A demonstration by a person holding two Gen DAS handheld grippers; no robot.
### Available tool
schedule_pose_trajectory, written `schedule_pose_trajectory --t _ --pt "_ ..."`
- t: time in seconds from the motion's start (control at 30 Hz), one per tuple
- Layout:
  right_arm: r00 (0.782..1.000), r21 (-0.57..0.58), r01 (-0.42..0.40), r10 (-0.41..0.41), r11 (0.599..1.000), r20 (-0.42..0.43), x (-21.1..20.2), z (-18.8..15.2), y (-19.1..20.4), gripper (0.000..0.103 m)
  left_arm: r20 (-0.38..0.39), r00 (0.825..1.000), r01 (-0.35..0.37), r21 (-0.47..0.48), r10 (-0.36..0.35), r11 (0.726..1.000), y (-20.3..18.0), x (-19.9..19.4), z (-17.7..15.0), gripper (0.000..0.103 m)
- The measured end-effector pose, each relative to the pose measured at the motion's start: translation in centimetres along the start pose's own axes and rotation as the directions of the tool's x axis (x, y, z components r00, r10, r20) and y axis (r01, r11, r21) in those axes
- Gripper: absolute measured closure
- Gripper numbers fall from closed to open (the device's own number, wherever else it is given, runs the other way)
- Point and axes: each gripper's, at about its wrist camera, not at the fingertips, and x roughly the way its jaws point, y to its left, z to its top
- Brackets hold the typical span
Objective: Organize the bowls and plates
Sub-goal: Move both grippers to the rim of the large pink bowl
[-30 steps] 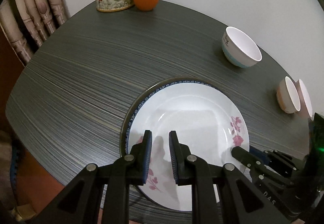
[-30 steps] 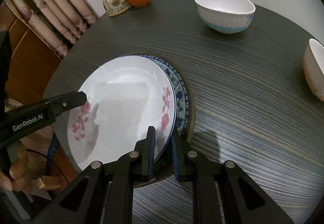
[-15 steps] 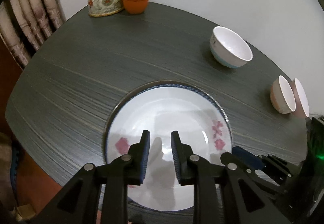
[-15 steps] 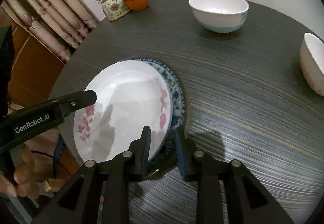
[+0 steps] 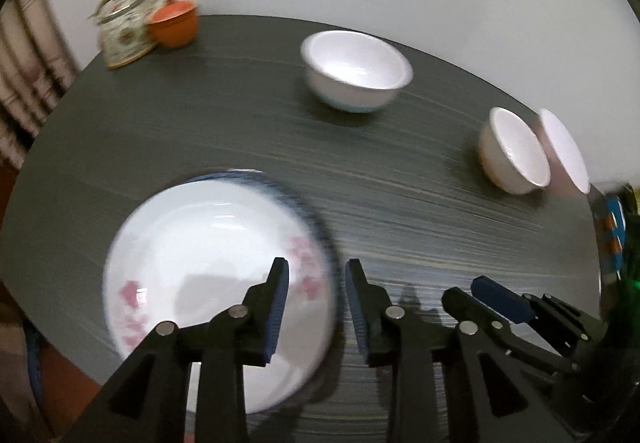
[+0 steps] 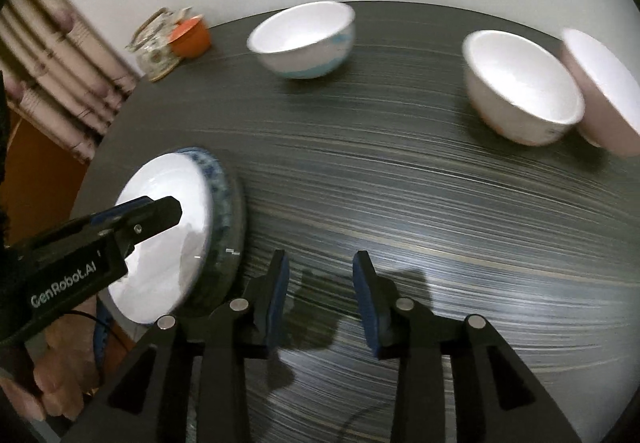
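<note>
Plates look done: white pink-flowered plate point(image 5: 208, 267) sits on the blue-rimmed plate point(image 6: 222, 183) at the table's point(image 5: 400, 195) near left edge. I have both tools free, left gripper point(image 5: 316, 307) and right gripper point(image 6: 320, 295) spread wide, holding nothing. Bowls next, I judge. Large white bowl point(image 6: 304, 39) stands far centre; two smaller bowls point(image 6: 520, 87) far right, touching, pinkish outside. The next move needs a rim pinch.

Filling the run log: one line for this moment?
left hand-held gripper: open | right hand-held gripper: open | white floral plate: stacked | three bowls: loose
</note>
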Motion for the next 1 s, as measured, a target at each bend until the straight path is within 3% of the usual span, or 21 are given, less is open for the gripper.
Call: schedule_pose_trajectory --t 0.33,0.67,1.0 --pt "0.987 0.078 0.134 -0.14 0.988 0.084 -5.1 0.4 -8.6 0.068 0.05 0.996 0.065 0.142 -0.072 0.988 -9.6 -0.8 1.5 0.066" --pt "0.963 0.132 0.242 -0.255 0.961 0.086 -8.6 0.1 -17.5 0.068 0.021 0.996 0.082 0.224 -0.089 0.971 -16.5 0.5 3.0 0.066" --pt "0.955 0.137 0.265 -0.279 0.955 0.098 -9.3 2.1 -20.0 0.067 0.002 0.993 0.113 0.263 -0.117 0.958 -21.0 1.7 4.3 0.066"
